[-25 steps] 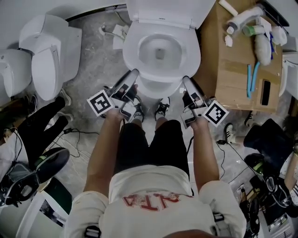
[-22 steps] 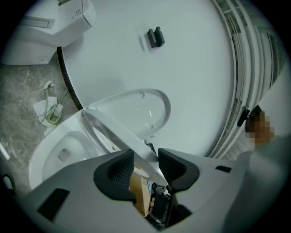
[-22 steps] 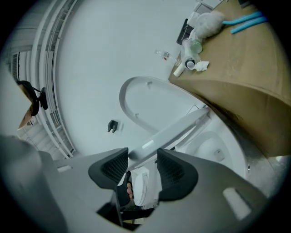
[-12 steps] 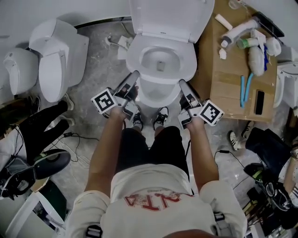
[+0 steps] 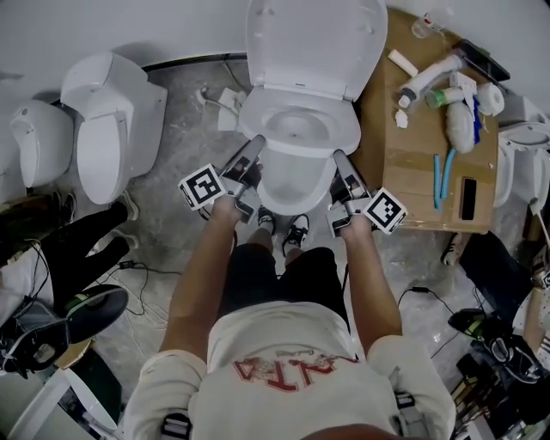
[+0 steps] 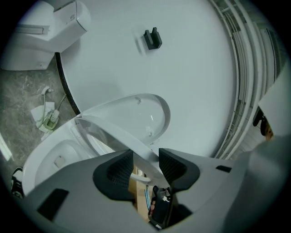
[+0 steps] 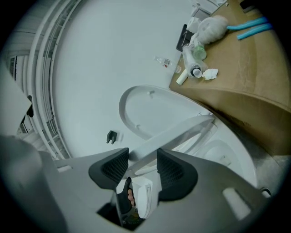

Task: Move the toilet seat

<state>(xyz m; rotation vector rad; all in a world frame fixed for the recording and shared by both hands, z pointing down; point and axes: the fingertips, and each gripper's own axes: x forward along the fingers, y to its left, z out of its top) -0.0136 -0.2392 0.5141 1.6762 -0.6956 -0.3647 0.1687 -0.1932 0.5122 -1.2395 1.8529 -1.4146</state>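
Grey mottled floor (image 5: 176,146) spreads through a cluttered room, and from the bottom of the head view the person's bare forearms (image 5: 202,258) reach forward to a white toilet at top centre. Nearest, the front of the bowl (image 5: 292,185) sits between the two tools. The toilet seat (image 5: 348,129) lies just beyond, its ring held at both front flanks. The left gripper (image 6: 145,157) meets it on the left of the frame and the right gripper (image 7: 142,157) on the right. In the left gripper view the seat's edge runs straight between the two ribbed pads, which stand fairly wide and press on it. The right gripper view shows the same clamp on the opposite side. From both views the seat is tilted, raised at an angle off the bowl. Behind it the lid (image 5: 318,39) stands upright against the white wall (image 5: 129,26). A cardboard box (image 5: 421,172) carrying bottles sits at the right, and two more white toilets (image 5: 107,120) stand at the upper left.
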